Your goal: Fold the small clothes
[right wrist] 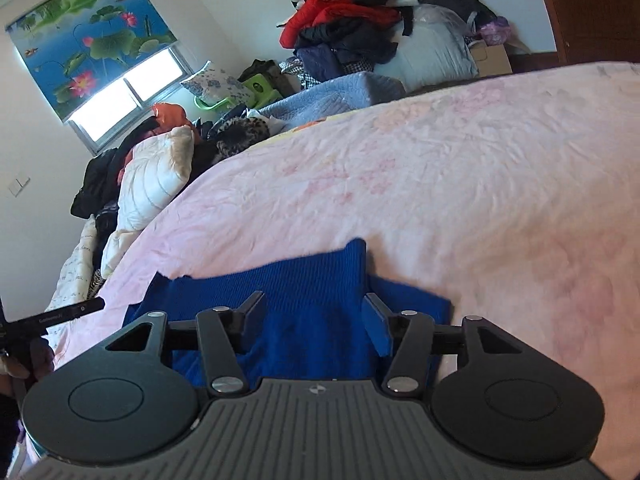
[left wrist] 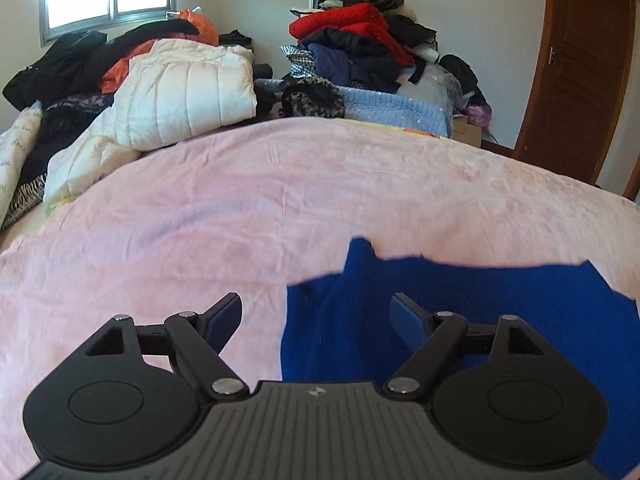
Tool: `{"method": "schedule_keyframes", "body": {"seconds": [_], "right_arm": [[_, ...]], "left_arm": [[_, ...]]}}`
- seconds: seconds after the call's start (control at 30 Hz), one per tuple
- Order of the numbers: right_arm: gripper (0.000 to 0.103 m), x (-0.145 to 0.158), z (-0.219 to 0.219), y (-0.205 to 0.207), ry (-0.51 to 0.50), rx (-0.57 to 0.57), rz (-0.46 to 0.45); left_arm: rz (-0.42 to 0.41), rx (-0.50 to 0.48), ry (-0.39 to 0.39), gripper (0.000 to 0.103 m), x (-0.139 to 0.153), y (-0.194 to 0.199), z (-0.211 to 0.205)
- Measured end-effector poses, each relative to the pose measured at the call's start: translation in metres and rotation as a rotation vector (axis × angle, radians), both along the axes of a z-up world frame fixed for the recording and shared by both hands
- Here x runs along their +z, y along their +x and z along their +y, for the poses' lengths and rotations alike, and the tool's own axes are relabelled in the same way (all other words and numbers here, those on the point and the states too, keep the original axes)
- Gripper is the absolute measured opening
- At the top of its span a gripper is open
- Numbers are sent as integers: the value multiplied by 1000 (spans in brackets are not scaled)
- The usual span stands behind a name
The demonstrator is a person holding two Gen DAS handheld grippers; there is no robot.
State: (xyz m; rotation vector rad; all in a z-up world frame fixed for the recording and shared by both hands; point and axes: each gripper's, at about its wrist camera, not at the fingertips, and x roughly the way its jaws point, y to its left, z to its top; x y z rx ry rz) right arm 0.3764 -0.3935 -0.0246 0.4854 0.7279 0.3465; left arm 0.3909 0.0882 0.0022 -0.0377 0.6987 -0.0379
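Note:
A blue knit garment [left wrist: 500,312] lies partly folded on the pink bedsheet [left wrist: 240,208]. My left gripper [left wrist: 316,312] is open, above the garment's left edge, its right finger over the cloth and its left finger over the sheet. In the right wrist view the same blue garment [right wrist: 304,312] lies on the pink sheet [right wrist: 460,184]. My right gripper [right wrist: 314,314] is open, just above the garment's middle, holding nothing. A folded ribbed part points away from me.
A white puffy jacket [left wrist: 188,88] and dark clothes lie at the bed's far left. A tall pile of clothes [left wrist: 360,40] with a red jacket stands at the far wall. A wooden door [left wrist: 580,64] is at the right. The window [right wrist: 120,100] is at the left.

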Motion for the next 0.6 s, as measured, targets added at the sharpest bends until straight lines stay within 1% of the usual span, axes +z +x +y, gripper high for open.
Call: {"method": "schedule_keyframes", "body": {"seconds": [0.07,0.17,0.2,0.27,0.3,0.33,0.37,0.4,0.47,0.5,0.53,0.6], "right_arm": [[58,-11,-5,-11,9,-18,51],[55,-25,-5,-18,32,-24,100],[55,-26,-3,-19,38,-14,104],[55,-30,4,-19,19,10,120],[49,-33,6,-20,18,12,122],[40,-35,7,-19,28,18,128],[8,-37,5,-19,42,19,142],[9,-36,4,-20,53,18,137],[9,-29,3,-24,12,13,117],[9,-27,0,-25,21,5,112],[9,-27,-4,-27,38,0,115],[8,-33,-5,-28,33,-2,136]], "left_arm": [[35,-1,4,81,-14,-19,1],[108,50,6,81,-35,-31,5],[136,66,-18,81,-42,-35,8],[152,78,-60,80,-48,-40,10],[148,83,-76,75,-50,-44,10],[147,83,-97,54,-50,-45,11],[148,74,-132,37,-49,-45,13],[152,61,-166,20,-46,-45,13],[146,64,-156,18,-39,-46,12],[148,78,-165,17,-38,-46,15],[148,95,-177,12,-37,-47,19],[164,101,-212,11,-40,-48,25]]}}
